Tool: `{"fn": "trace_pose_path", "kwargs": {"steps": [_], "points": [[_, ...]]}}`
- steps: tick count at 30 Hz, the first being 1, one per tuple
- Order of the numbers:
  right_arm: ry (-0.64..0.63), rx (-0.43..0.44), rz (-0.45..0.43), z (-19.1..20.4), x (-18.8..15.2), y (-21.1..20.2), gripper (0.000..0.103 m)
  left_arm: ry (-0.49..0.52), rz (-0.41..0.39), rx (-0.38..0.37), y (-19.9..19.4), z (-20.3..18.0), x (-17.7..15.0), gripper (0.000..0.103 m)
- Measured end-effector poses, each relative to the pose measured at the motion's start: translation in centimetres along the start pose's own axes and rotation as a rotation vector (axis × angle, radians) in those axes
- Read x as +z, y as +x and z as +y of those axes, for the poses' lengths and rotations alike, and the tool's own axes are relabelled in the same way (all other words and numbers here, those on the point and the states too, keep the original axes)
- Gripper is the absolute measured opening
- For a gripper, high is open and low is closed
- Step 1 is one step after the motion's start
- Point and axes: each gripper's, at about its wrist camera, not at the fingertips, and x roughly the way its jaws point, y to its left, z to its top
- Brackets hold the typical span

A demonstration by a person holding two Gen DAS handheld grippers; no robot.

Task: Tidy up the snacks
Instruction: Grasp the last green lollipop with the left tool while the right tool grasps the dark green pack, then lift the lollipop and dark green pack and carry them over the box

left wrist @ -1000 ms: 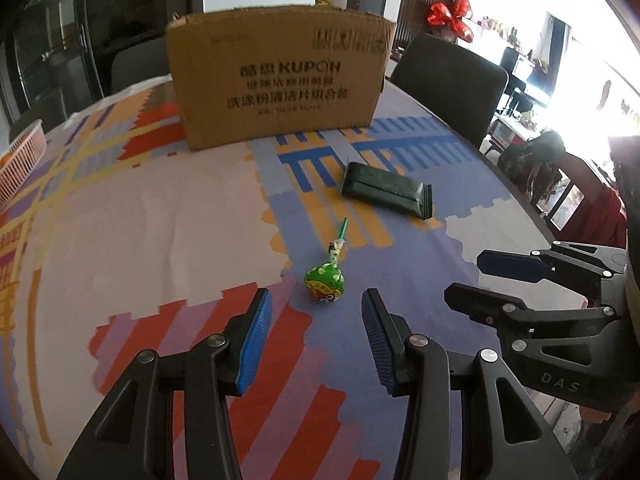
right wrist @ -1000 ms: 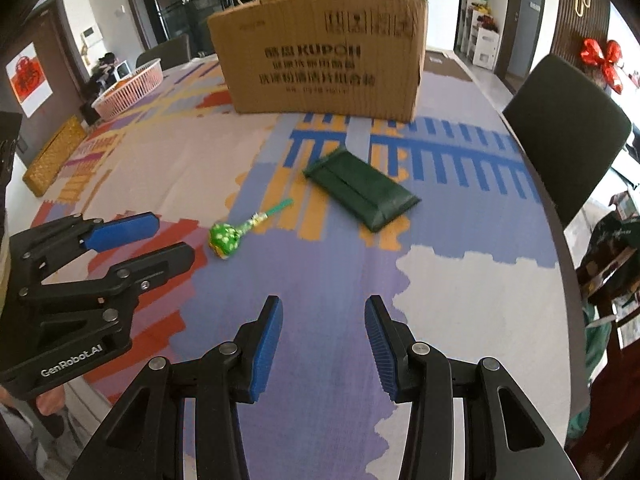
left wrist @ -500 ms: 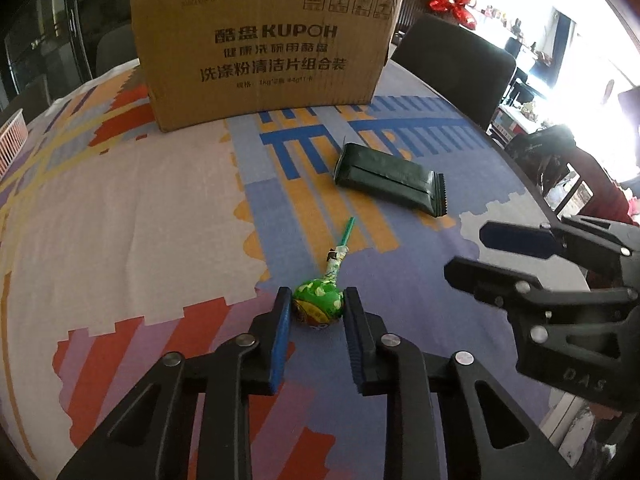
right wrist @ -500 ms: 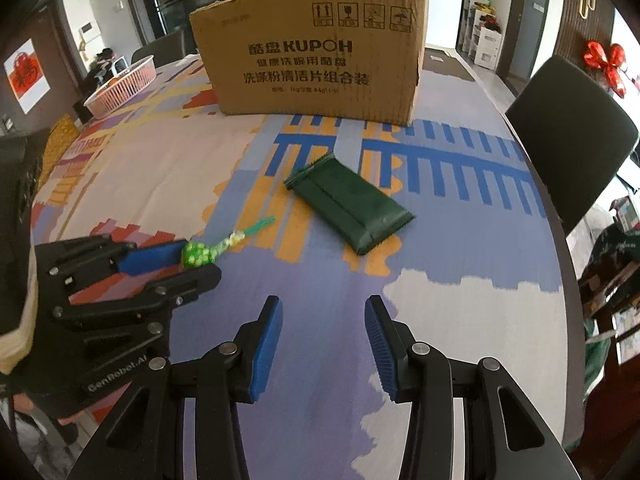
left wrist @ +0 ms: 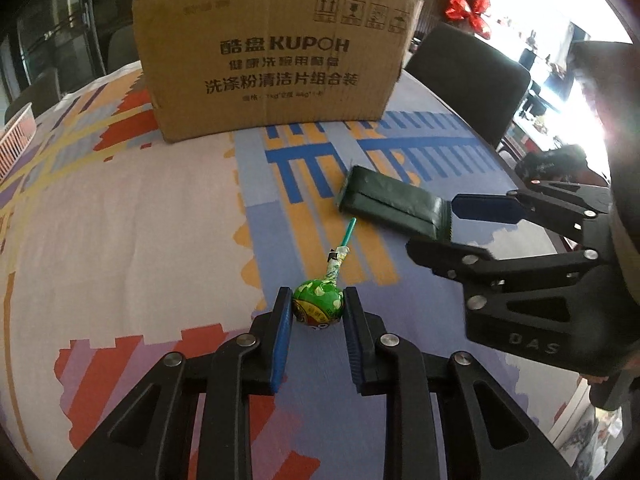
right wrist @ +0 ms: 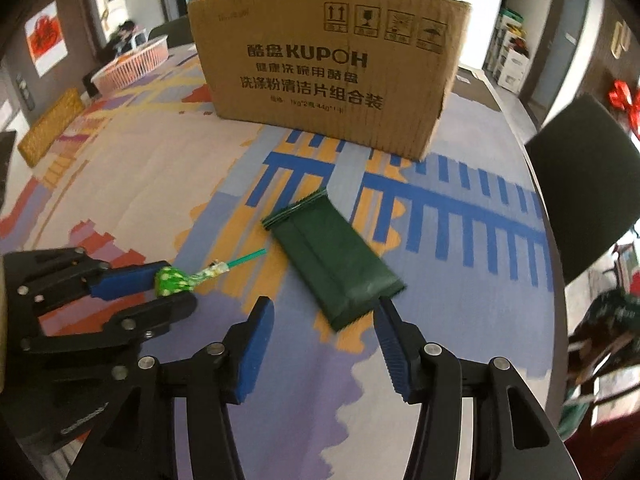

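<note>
A green-wrapped lollipop (left wrist: 318, 307) lies on the patterned tablecloth, its stick pointing away toward a dark green snack packet (left wrist: 394, 203). My left gripper (left wrist: 316, 310) is shut on the lollipop's round head; the right wrist view shows the same grip, the lollipop (right wrist: 173, 280) between blue pads. My right gripper (right wrist: 326, 318) hovers at the near end of the packet (right wrist: 334, 264), its jaws opening, the packet's corner just inside the right fingertip with neither pad pressing on it. In the left wrist view the right gripper (left wrist: 452, 224) sits at the packet's right end.
A brown cardboard box (right wrist: 328, 64) stands upright behind the snacks. A pink basket (right wrist: 134, 62) and a woven mat (right wrist: 50, 126) lie at the far left. A dark chair (right wrist: 586, 188) stands past the table's right edge (right wrist: 554, 280).
My left gripper moved forward and closed on the lollipop head. My right gripper advanced to the packet's near end and its jaws widened.
</note>
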Motion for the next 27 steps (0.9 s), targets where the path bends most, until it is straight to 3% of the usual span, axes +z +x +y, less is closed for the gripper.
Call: {"fn": "trace_pose_path", "kwargs": {"steps": [11, 18, 22, 27], "points": [[-0.114, -0.010, 0.034, 0.0, 2.8, 3.1, 0.056, -0.023, -0.019, 0.038, 0.0, 0.5, 1.3, 0.026], [-0.043, 0.060, 0.047, -0.8, 3.9, 4.2, 0.055, -0.051, -0.030, 0.045, 0.1, 1.1, 1.7, 0.025], [-0.036, 0.052, 0.037, -0.6, 3.8, 4.2, 0.046, -0.063, -0.036, 0.047, 0.0, 1.5, 1.8, 0.026], [-0.003, 0.042, 0.033, -0.5, 3.5, 3.9, 0.045, -0.070, -0.044, 0.048, -0.3, 1.8, 1.8, 0.025]]}}
